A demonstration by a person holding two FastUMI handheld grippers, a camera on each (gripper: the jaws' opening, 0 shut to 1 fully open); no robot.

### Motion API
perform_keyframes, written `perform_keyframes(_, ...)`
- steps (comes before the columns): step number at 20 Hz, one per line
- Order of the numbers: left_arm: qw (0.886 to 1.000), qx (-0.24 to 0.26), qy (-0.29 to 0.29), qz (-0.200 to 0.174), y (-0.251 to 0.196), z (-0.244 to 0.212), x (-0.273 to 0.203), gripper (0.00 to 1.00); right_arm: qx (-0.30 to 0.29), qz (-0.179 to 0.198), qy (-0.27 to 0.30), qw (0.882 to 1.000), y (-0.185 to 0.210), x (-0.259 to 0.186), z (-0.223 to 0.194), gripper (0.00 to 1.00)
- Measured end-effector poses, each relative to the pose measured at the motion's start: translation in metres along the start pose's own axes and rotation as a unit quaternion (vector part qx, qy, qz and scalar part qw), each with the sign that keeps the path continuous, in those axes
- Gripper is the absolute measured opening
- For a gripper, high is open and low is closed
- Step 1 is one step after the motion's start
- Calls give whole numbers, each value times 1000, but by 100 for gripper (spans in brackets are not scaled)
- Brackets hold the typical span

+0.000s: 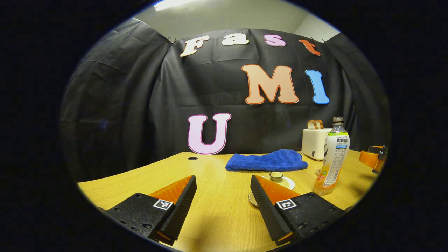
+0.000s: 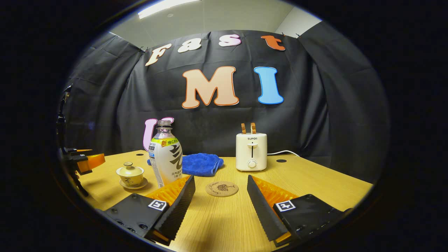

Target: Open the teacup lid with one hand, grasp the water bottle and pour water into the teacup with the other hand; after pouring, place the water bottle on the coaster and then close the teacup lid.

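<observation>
The teacup (image 2: 130, 174) sits lidded on its saucer at the left of the surface (image 2: 315, 182); contents not visible. The water bottle (image 2: 166, 157) stands upright just beside it, capped, apparently holding some liquid. The coaster (image 2: 221, 188) lies bare in front of the right gripper (image 2: 220, 196), which is spread wide and holds nothing. The left gripper (image 1: 223, 196) is likewise released, the teacup partly behind 1 finger. A blue cloth (image 2: 202, 163) and a toaster (image 2: 251, 151) with 2 slices stand behind.

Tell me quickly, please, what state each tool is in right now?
Left tool: open, holding nothing, above the yellow wooden table.
Right tool: open, holding nothing.
</observation>
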State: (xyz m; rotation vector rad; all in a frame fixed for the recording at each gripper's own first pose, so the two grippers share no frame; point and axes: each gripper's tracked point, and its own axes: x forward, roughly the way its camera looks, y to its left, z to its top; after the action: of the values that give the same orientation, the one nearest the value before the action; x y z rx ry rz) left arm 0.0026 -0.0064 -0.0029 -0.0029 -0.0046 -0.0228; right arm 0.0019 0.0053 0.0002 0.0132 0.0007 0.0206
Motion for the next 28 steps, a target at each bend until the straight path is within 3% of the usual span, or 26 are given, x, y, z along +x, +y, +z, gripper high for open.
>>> perform_keyframes(4,1000,0,-1,-21,-9,0,1,91,0,0,0,1000,0,0,0,91)
perform_keyframes(7,999,-1,-1,-39,-16,1,1,91,0,0,0,1000,0,0,0,92)
perform_keyframes(8,999,-1,-2,-49,-20,0,2,91,0,0,0,1000,0,0,0,96)
perform_keyframes(16,992,-3,-4,-122,-48,1,0,91,0,0,0,1000,0,1,0,92)
perform_keyframes(27,983,-1,4,-183,-84,-2,24,91,0,0,0,1000,0,0,0,91)
perform_keyframes(28,983,0,7,-185,-86,-5,28,92,0,0,0,1000,0,0,1,96)
